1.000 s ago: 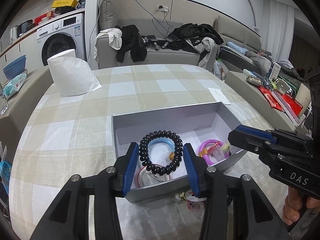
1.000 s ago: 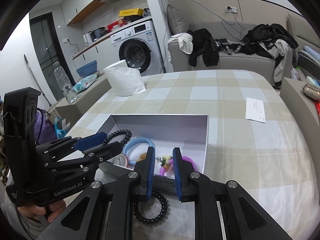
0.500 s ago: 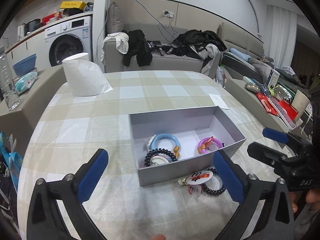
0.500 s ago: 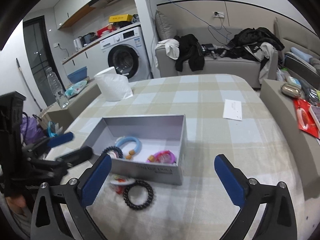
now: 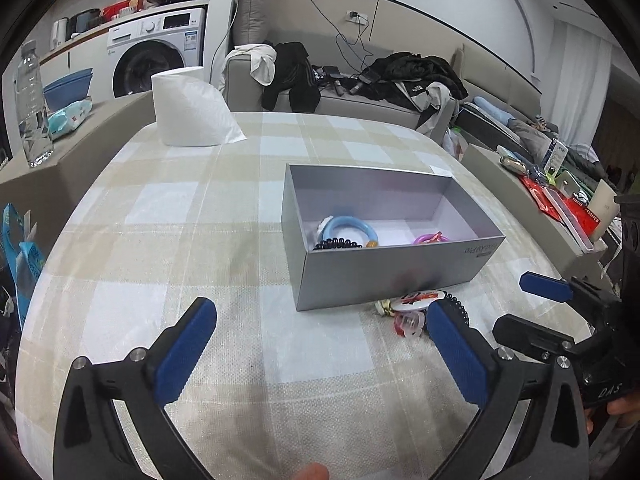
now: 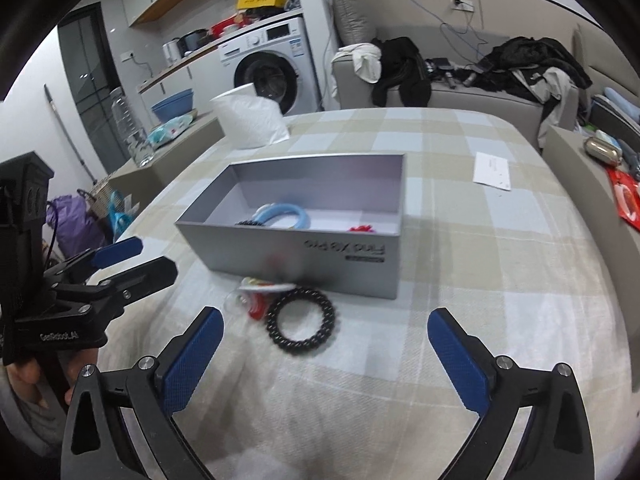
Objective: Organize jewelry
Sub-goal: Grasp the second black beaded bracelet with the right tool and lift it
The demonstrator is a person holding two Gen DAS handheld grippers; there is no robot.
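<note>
We hold both grippers back from the grey box [image 6: 296,236], low over the checked tablecloth [image 5: 160,240] near its front edge. A second ago the left gripper [image 5: 320,344] was pinched on a black bead bracelet over the box and the right gripper [image 6: 326,354] was nearly shut on a small charm inside it; now both sets of fingers are spread wide with nothing between them. The released bracelet [image 5: 336,245] lies in the box by the near wall, partly under the blue ring [image 5: 348,229], and the pink piece [image 5: 430,238] sits to its right. We judge those two drops done and the pull-back a reset for the next pick.

Left outside: a second black bead bracelet [image 6: 301,322] flat on the cloth, just in front of the box's near wall, and beside it, touching or nearly so, a red-and-white badge with a small clear charm [image 6: 256,294]. That cluster is blurred; we cannot tell the pieces apart.

The box's long axis runs across the table, roughly parallel to the front edge, its printed long wall facing us, its open top up. The loose bracelet is a flat ring with no clear heading.

The right gripper sits almost in line with the loose bracelet, so it is likely the next target.
</note>
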